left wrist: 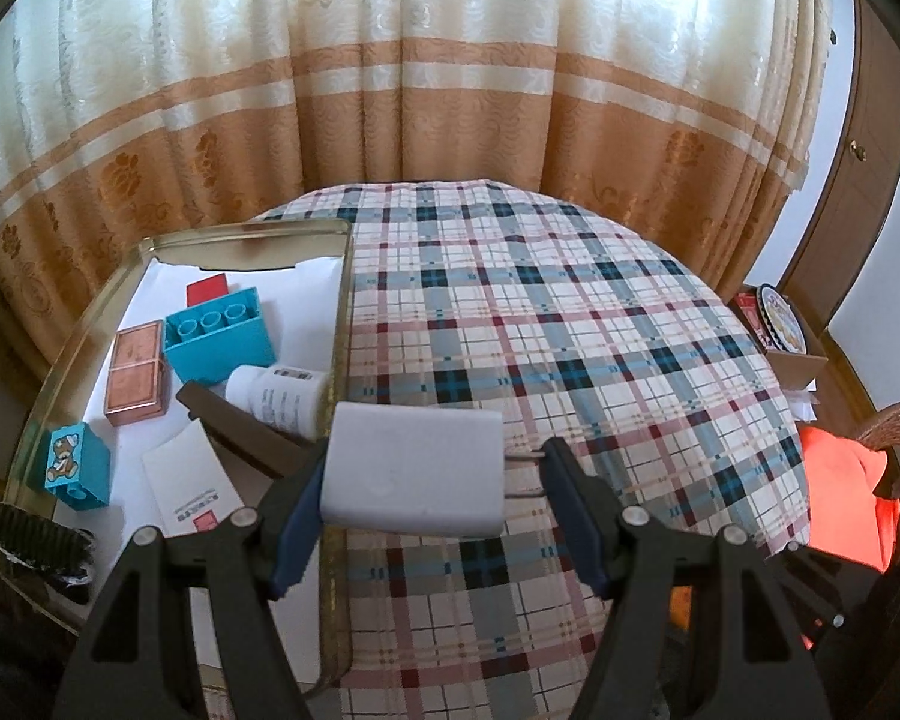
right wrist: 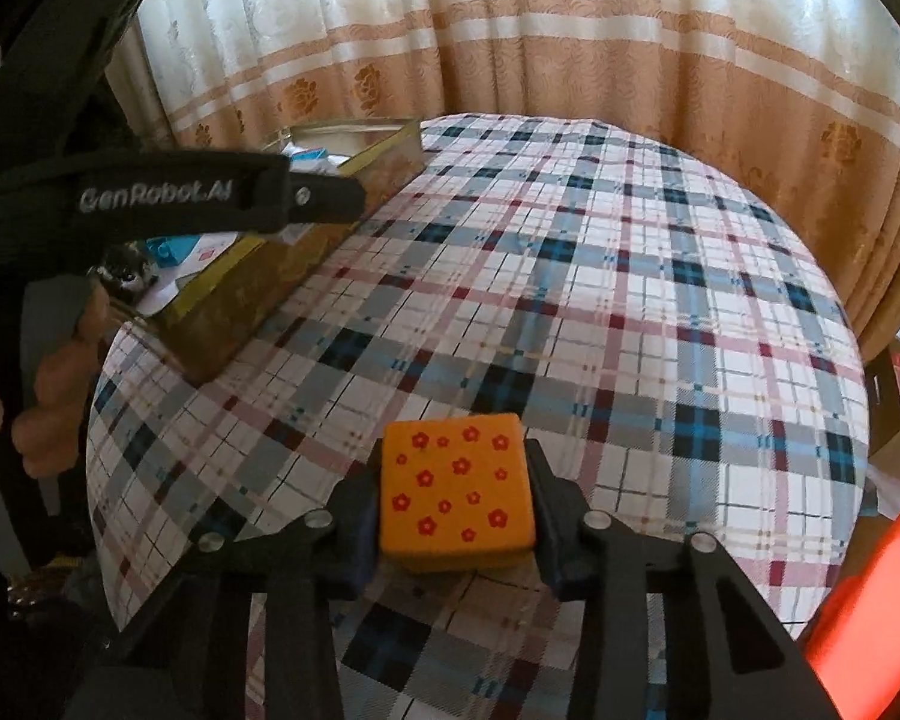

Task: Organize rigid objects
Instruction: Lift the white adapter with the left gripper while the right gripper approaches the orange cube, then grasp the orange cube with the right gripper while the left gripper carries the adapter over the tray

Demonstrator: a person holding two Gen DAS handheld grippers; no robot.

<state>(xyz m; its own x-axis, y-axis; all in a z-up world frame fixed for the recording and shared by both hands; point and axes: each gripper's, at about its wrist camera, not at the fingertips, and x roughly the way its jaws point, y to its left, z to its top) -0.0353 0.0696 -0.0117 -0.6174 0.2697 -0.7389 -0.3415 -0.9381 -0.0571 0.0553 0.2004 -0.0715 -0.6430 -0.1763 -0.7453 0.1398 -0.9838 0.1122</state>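
My left gripper [left wrist: 429, 468] is shut on a white plug adapter [left wrist: 414, 468], gripped by its left side and its metal prongs on the right, and holds it over the right rim of a gold tin box [left wrist: 345, 300]. In the box lie a big blue brick [left wrist: 219, 333], a small blue bear brick [left wrist: 75, 465], a copper case [left wrist: 135, 372], a white bottle [left wrist: 276, 396], a red piece [left wrist: 207, 288] and a white card [left wrist: 189, 486]. My right gripper [right wrist: 453, 495] is shut on an orange block with red flowers [right wrist: 456, 492], just above the plaid tablecloth [right wrist: 630, 330]. The tin also shows in the right wrist view [right wrist: 252, 288], with the left gripper above it.
The round table carries a plaid cloth [left wrist: 570, 330] and stands against cream and orange curtains [left wrist: 450, 90]. An orange-red item [left wrist: 840, 492] and a cardboard box with a round tin [left wrist: 780, 324] are off the table's right side. A wooden cabinet [left wrist: 858, 180] stands at the far right.
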